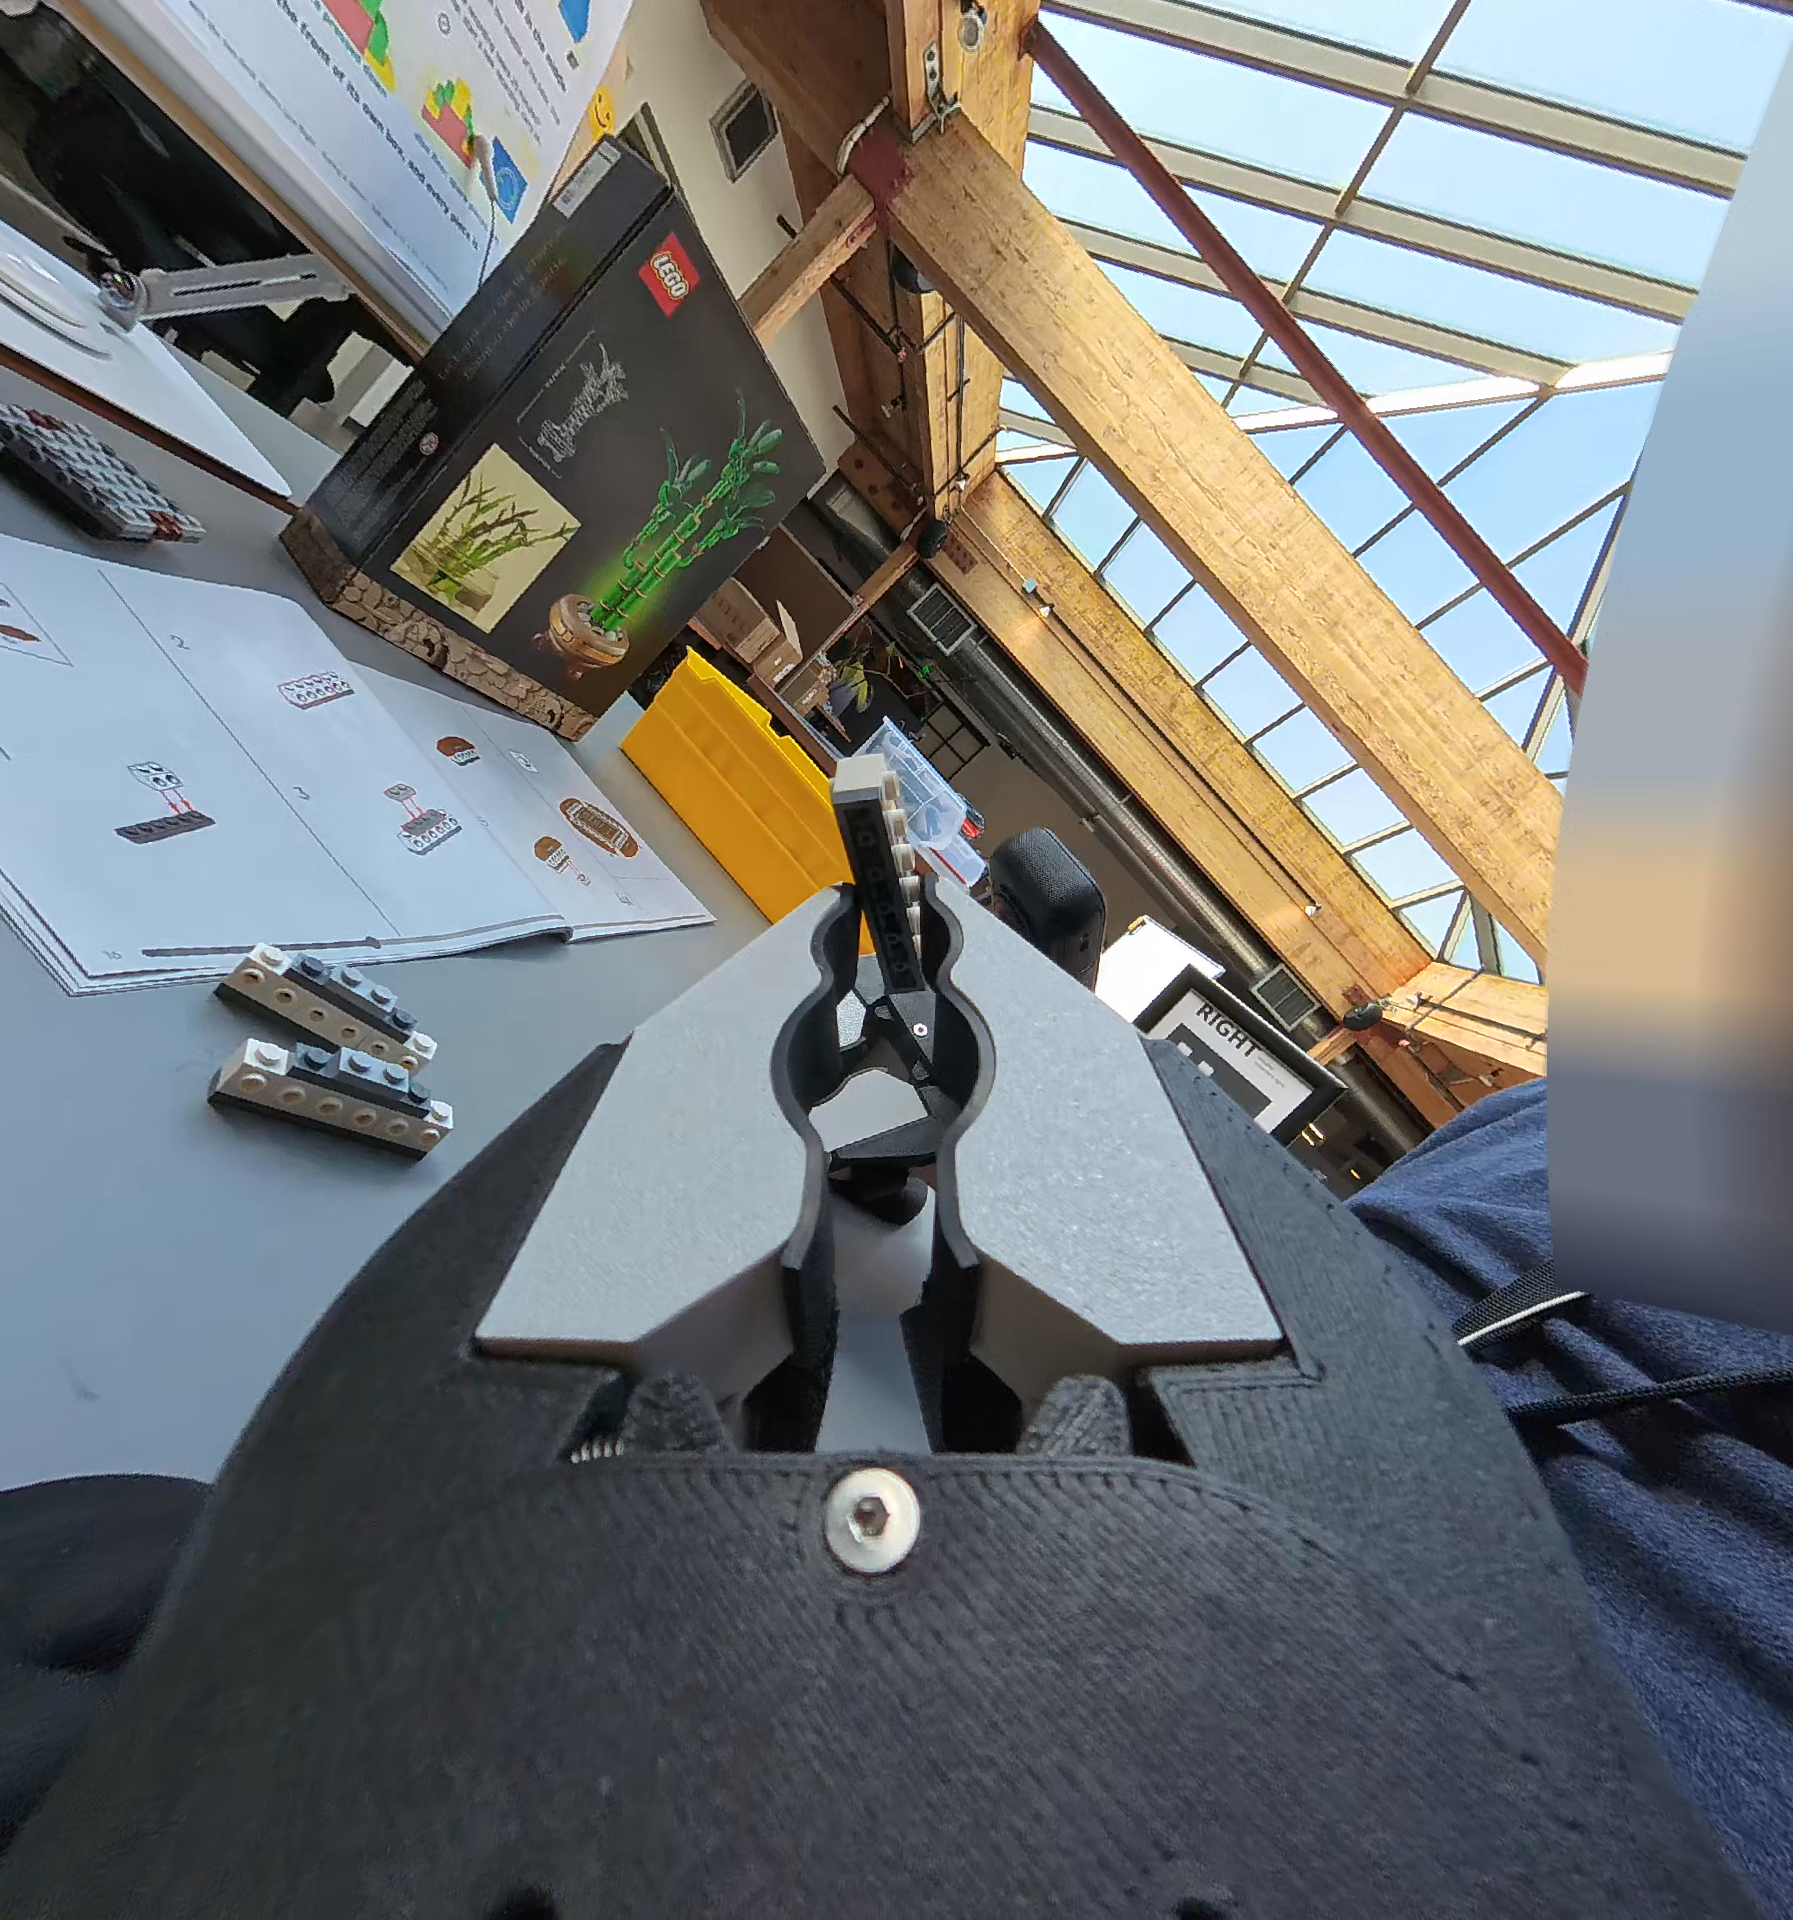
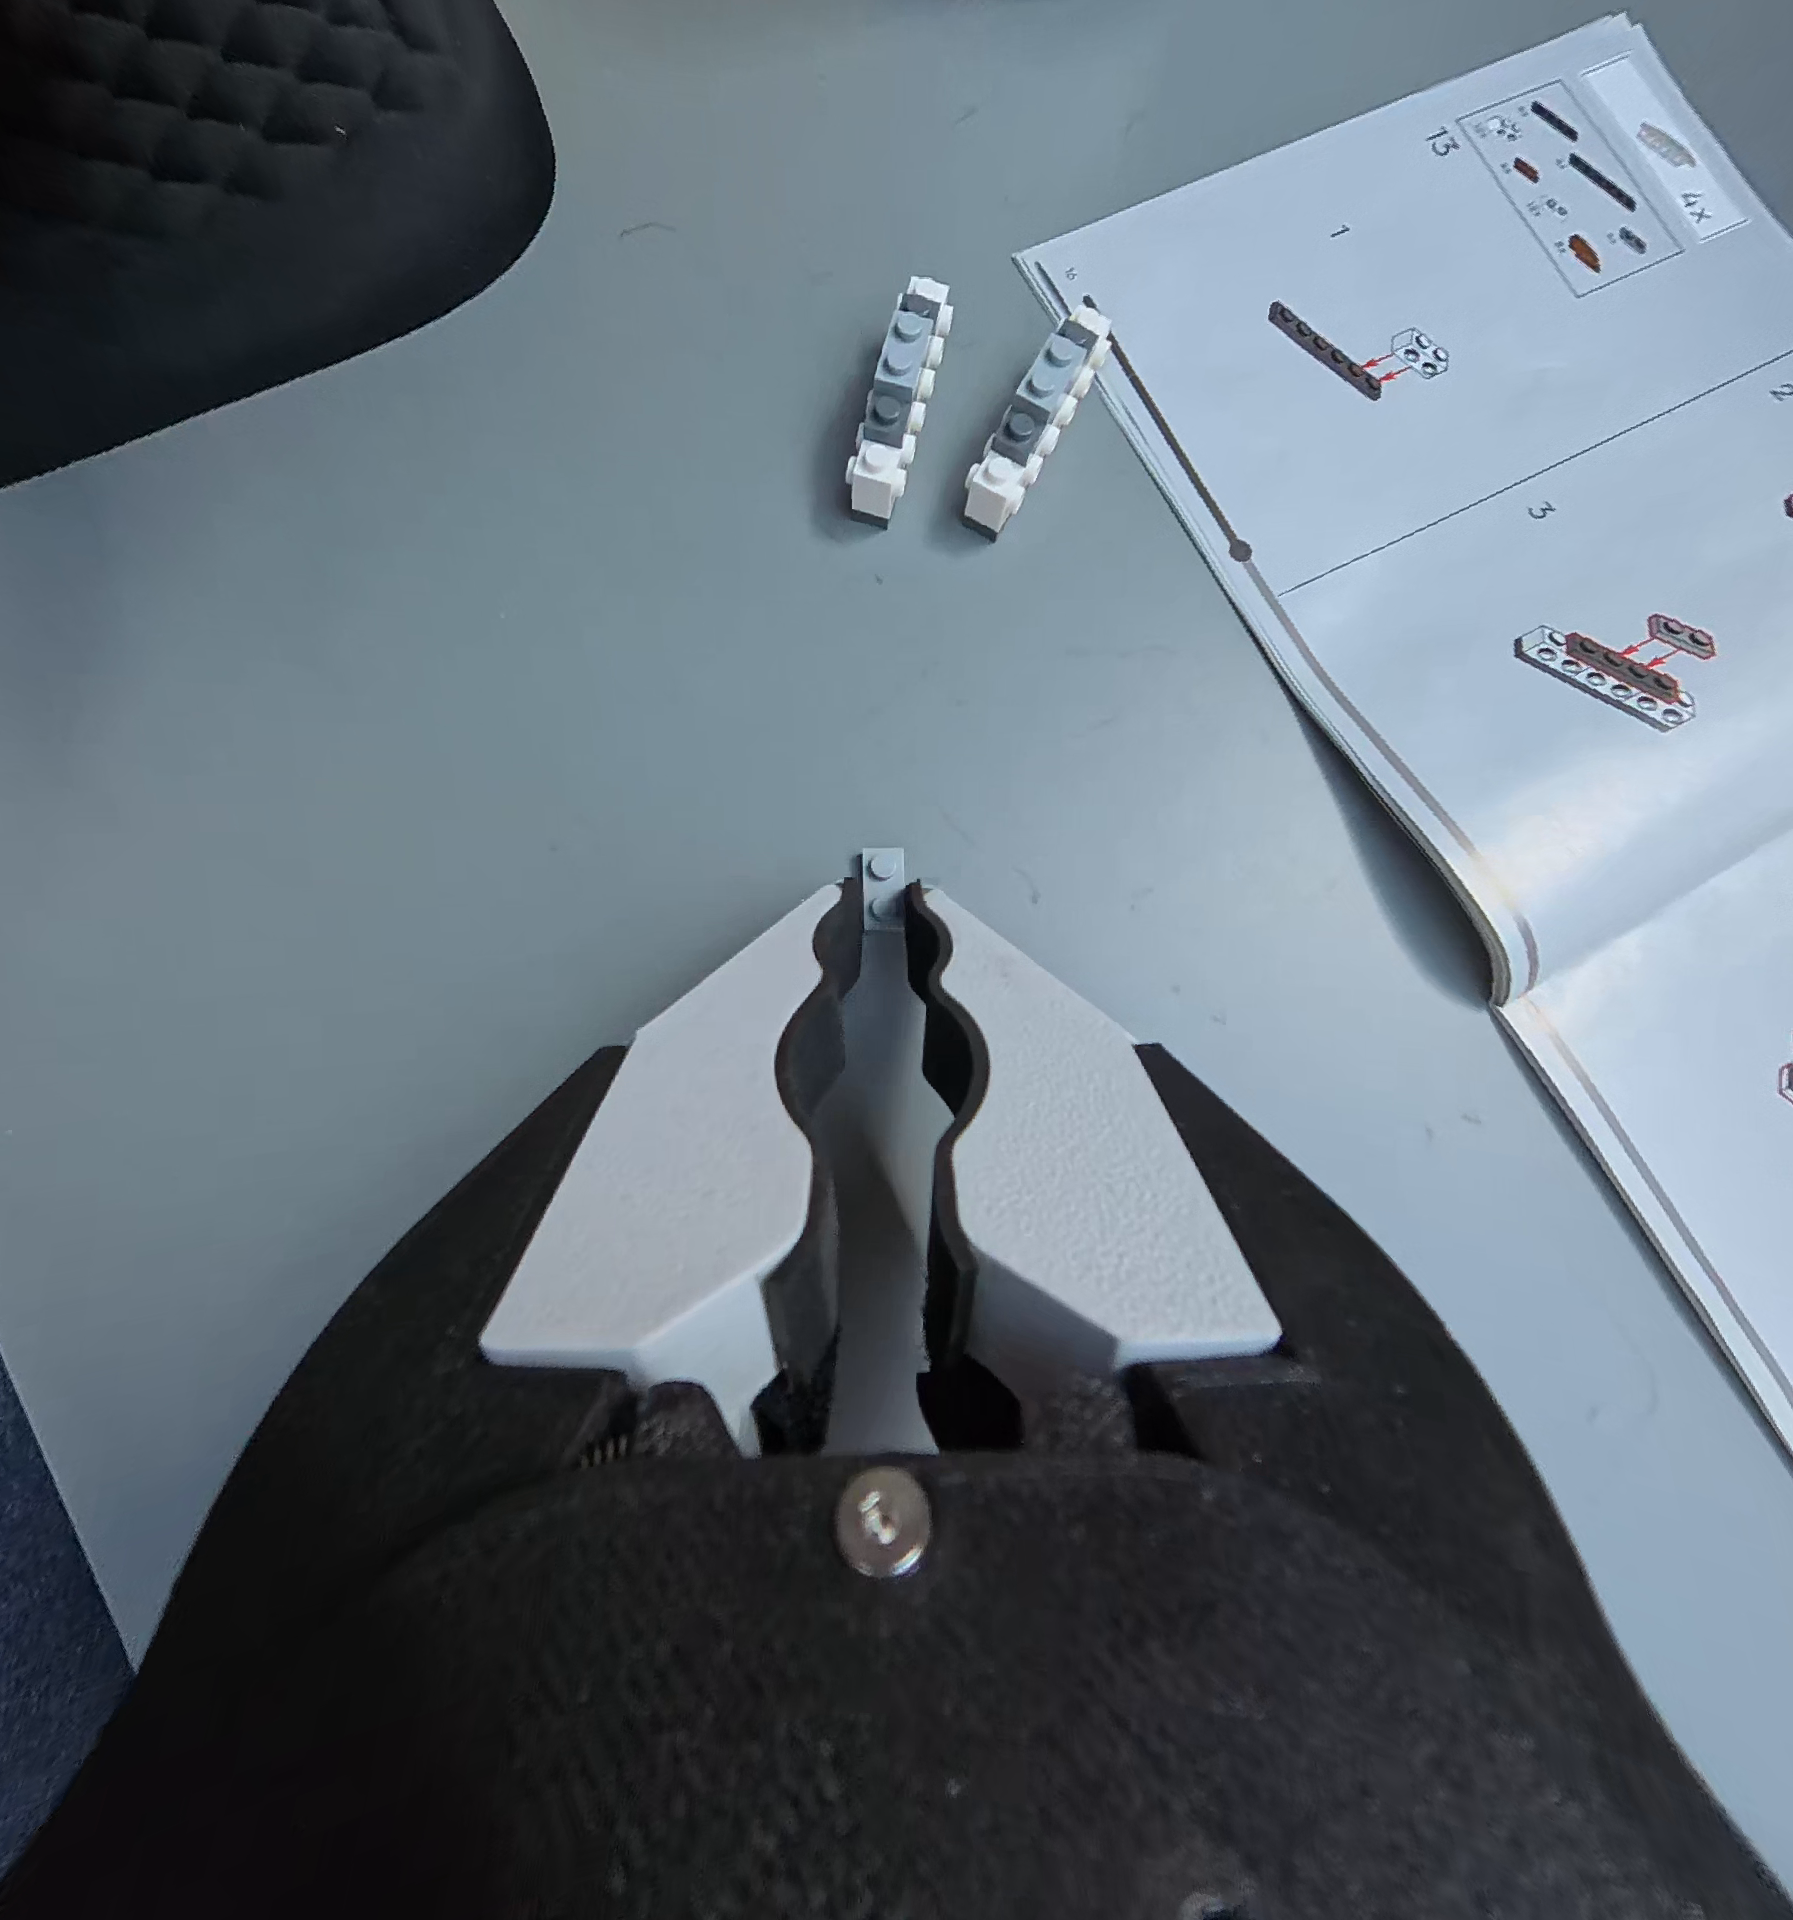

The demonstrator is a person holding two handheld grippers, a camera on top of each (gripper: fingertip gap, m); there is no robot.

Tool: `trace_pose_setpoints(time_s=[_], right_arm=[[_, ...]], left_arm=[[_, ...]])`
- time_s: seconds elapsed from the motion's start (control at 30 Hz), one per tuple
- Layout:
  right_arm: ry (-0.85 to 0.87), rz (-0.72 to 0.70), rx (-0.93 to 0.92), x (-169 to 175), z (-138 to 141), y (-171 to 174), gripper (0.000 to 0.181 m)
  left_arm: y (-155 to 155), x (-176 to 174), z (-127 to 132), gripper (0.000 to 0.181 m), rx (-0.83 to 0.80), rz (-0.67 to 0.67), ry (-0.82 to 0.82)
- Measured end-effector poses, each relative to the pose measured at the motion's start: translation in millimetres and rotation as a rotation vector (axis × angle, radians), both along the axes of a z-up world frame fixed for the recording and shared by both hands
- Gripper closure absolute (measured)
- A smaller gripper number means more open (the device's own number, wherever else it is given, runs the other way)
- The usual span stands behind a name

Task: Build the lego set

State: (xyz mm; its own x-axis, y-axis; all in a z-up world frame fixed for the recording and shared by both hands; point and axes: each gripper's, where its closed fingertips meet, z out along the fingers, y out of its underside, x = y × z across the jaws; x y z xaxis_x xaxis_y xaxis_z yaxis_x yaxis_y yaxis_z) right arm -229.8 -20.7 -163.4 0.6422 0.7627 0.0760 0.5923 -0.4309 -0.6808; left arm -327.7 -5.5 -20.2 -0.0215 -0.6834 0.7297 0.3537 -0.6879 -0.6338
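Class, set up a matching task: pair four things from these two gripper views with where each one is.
1. long black strip with white bricks
2. small light grey plate
3. two finished strips
4. set's box

a. lying side by side on the table
b. in the right gripper
c. standing behind the booklet
d. in the left gripper

1-d, 2-b, 3-a, 4-c

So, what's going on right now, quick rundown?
Left gripper shut on black-and-white brick strip, held up. Right gripper shut on small light-grey plate over the table. Two finished strips lie ahead; nothing in the way.
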Motion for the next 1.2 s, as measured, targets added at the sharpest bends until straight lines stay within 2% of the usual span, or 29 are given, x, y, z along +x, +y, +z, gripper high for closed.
trace_pose_setpoints(time_s=[0.07, 0.17, 0.2, 0.23, 0.3, 0.33, 0.37, 0.5, 0.67, 1.0, 1.2], right_arm=[[0.023, 0.005, 0.009, -1, 4, 0, 0.175], [0.259, -0.070, 0.130, 1, 45, 18, 0.175], [0.381, -0.102, 0.092, 4, 52, 24, 0.175], [0.543, -0.105, -0.058, 1, 57, 22, 0.175], [1.019, -0.027, -0.269, -14, 110, 15, 0.176], [1.185, -0.007, -0.312, -15, 133, 14, 0.176], [1.249, 0.008, -0.359, -19, 142, 13, 0.176], [1.341, 0.090, -0.483, -42, 159, 0, 0.176], [1.298, 0.107, -0.522, -55, 152, -7, 0.176], [1.208, 0.103, -0.489, -57, 145, -10, 0.175], [1.126, 0.067, -0.443, -56, 137, -9, 0.175]], left_arm=[[0, -1, -1, 0.173, 0.000, -0.001, 0.010], [-4, 4, -7, 0.173, -0.023, -0.041, 0.035], [-7, 8, -11, 0.173, -0.032, -0.058, 0.048], [-9, 12, -13, 0.173, -0.034, -0.070, 0.056], [-14, 20, -15, 0.173, -0.024, -0.098, 0.067], [-16, 24, -14, 0.173, -0.011, -0.111, 0.067], [-19, 28, -12, 0.173, 0.004, -0.125, 0.064], [-27, 36, -4, 0.173, 0.034, -0.169, 0.066], [-31, 40, -1, 0.173, 0.057, -0.187, 0.091], [-35, 42, 0, 0.173, 0.052, -0.205, 0.093], [-33, 44, -8, 0.173, 0.084, -0.164, 0.221]])
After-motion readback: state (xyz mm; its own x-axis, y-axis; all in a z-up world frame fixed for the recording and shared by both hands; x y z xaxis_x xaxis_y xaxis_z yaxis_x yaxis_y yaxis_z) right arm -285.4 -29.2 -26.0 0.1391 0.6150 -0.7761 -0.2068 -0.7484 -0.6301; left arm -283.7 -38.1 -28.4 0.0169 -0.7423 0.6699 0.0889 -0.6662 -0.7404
